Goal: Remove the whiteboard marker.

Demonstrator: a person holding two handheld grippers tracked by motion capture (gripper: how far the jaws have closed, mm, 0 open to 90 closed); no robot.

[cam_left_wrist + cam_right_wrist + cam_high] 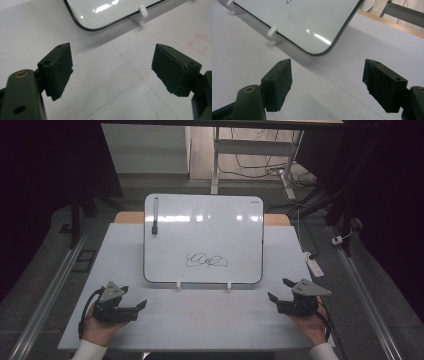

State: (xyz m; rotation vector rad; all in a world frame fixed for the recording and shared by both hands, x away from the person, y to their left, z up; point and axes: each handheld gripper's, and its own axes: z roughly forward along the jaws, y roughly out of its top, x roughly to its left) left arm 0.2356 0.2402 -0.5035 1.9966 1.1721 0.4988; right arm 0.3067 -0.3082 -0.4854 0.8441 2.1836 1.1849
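A whiteboard [203,237] leans on two small white props in the middle of the table, with a black scribble [206,261] on its lower half. A black marker [155,215] sticks to its upper left corner. My left gripper [139,309] rests at the front left, open and empty, pointing right toward the board's lower left corner [100,15]. At the front right my right gripper [279,290] is open and empty too, aimed at the board's lower right corner [312,27].
The white table top [200,320] has a faint red square mark [200,43] in front of the board. Behind the table stand a desk frame [250,150] and loose cables. A white power strip [314,264] lies off the right edge.
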